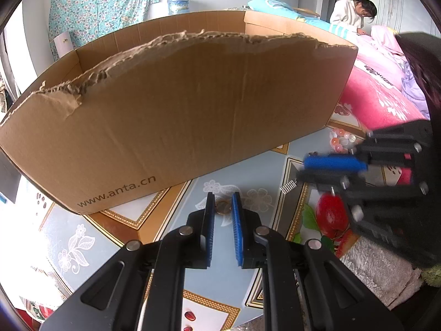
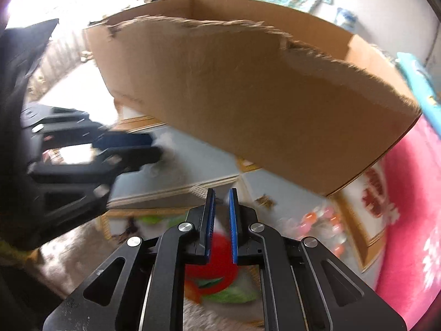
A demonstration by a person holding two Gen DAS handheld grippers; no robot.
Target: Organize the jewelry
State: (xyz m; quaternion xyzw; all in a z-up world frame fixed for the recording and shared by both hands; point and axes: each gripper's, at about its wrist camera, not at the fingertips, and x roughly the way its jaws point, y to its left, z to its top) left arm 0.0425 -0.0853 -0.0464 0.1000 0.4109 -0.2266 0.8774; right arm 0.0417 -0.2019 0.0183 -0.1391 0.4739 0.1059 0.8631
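on the patterned tabletop, in front of the box:
left claw: my left gripper has its blue pads a little apart, framing a small gold ring; whether they touch it i cannot tell.
right claw: my right gripper is narrowly parted, apparently empty; that view is smeared.
jewelry: a silver comb-like clip sits by my right fingertip; pink and white beads lie just beyond.
box: the torn cardboard box stands close behind.
doing it well: i judge the ring needs a centred, low pinch, then a lift clear of the ragged rim.
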